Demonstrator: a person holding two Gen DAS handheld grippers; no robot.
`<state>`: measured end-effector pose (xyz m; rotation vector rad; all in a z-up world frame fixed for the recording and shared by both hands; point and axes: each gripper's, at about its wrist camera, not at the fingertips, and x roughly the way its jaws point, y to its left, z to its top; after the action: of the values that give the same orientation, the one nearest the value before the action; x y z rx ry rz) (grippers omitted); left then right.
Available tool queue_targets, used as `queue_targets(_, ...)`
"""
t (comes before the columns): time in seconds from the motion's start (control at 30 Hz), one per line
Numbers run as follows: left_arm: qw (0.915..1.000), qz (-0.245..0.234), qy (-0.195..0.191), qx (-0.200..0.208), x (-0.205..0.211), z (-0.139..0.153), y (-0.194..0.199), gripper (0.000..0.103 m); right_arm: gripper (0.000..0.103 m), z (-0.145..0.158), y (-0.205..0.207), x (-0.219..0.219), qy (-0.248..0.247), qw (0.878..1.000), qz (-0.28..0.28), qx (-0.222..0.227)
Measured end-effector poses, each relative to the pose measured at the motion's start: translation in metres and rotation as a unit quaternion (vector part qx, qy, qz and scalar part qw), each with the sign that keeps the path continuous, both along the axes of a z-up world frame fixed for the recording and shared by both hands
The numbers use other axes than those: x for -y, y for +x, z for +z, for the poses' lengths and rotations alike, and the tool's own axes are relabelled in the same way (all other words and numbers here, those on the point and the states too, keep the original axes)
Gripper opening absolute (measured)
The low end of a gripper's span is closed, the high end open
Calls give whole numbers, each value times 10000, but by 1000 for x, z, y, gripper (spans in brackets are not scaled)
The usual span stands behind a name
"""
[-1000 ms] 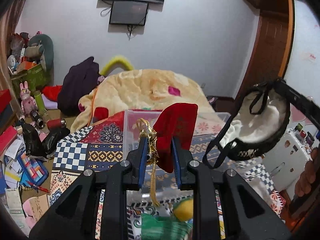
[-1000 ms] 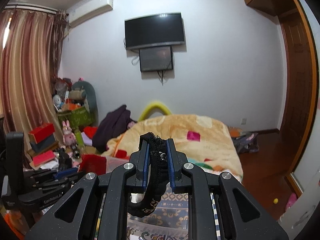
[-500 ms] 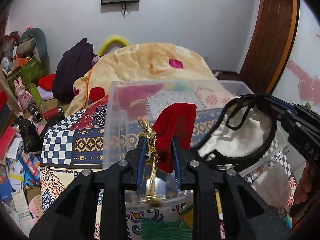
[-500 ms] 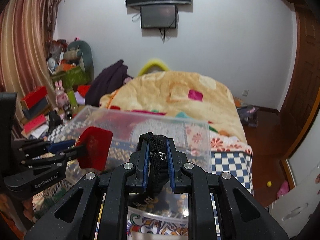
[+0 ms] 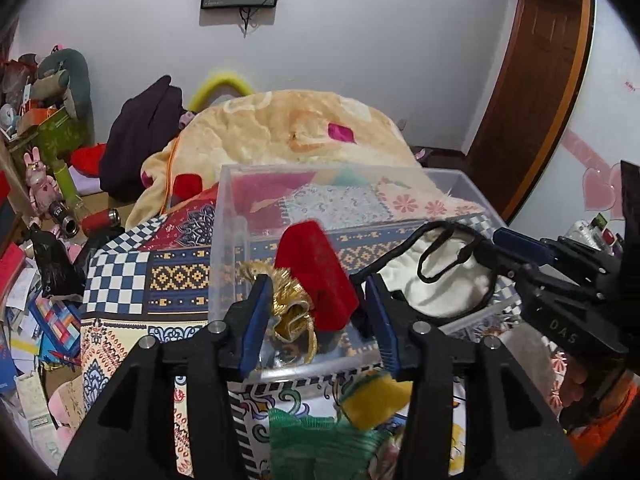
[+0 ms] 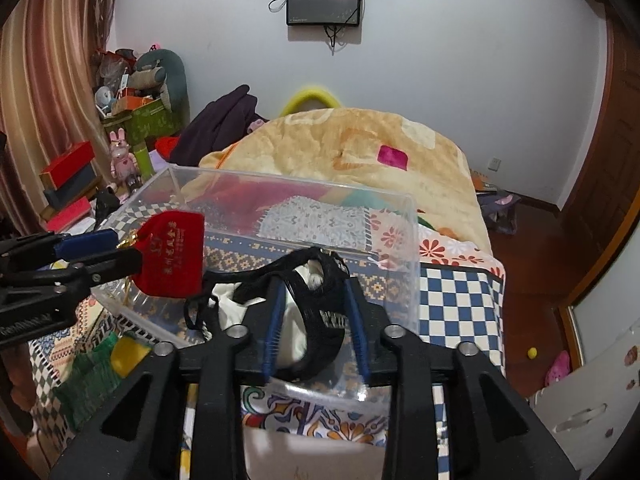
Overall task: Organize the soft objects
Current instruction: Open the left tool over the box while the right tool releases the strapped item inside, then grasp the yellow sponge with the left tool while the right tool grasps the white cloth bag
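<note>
Beside your left gripper's fingers, the right gripper [image 5: 560, 280] reads "DAS". The red pouch [image 6: 173, 254] shows gold characters, too small to read.

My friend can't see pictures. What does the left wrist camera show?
The left claw hangs open over a clear plastic box on a patterned bedspread, with a red velvet pouch with gold cord between its fingers. At right, the right claw is beside a black-and-white pouch.

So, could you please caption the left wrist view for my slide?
Left gripper, open, releases red pouch over clear bin; right gripper beside it with black-rimmed bag.
</note>
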<state>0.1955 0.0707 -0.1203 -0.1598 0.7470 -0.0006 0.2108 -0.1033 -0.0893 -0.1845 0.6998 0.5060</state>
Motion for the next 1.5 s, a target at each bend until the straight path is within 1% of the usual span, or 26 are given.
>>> queue_targets(0.03,10000,-1,-10,46,0,3,-2,50,37,2,-3,2,9,10000,-20,54)
queue_targets(0.07,10000,-6,-23,95,-1,6,-5,52,44,5,-5,4,25,9999,-40,114)
queue_targets(0.1,9999,-18,-35,148,-1,10,-8,54,48,9,-9,8,50,9998,-55,203)
queue_targets(0.23,9993,-19,-19,386,0,25,-22,59,55,21,-16,15,188,9990,-68,411)
queue_targets(0.3,9987,-13,-17,504,1,32,-29,62,64,28,-23,20,319,9982,-78,506)
queue_targets(0.4,9981,-20,-15,610,2,38,-39,65,71,35,-32,27,496,9965,-99,659)
queue_targets(0.43,9980,-19,-8,634,1,38,-42,66,72,37,-34,27,538,9961,-103,690)
queue_targets(0.5,9977,-15,19,673,3,39,-49,69,80,39,-40,32,662,9950,-107,734)
queue_targets(0.63,9977,-42,102,667,7,32,-61,74,83,33,-46,35,740,9947,-116,704)
queue_targets(0.7,9981,-71,108,597,9,25,-63,75,88,23,-45,35,691,9958,-128,594)
queue_targets(0.83,9994,-124,95,319,13,3,-62,75,88,-4,-43,39,566,9978,-233,259)
queue_targets(0.97,9996,-252,-124,-24,16,-21,-58,75,89,-32,-45,43,419,9988,-248,-82)
queue_targets(1.07,9990,-302,-199,-256,20,-38,-53,75,89,-49,-51,50,293,9987,-287,-287)
queue_targets(1.17,9985,-315,-259,-357,23,-48,-48,75,89,-65,-52,55,303,9977,-280,-543)
queue_targets(1.3,9987,-347,-217,-307,30,-51,-43,74,89,-79,-55,57,183,9969,-262,-722)
queue_targets(1.33,9987,-352,-220,-282,31,-51,-42,73,89,-80,-56,57,173,9968,-240,-736)
queue_targets(1.4,9986,-398,-255,-254,33,-51,-41,63,88,-82,-59,54,117,9972,-203,-708)
queue_targets(1.43,9984,-423,-261,-278,34,-52,-39,61,86,-81,-62,53,73,9975,-187,-672)
queue_targets(1.5,9981,-447,-285,-321,35,-56,-37,50,72,-79,-66,50,-48,9981,-132,-596)
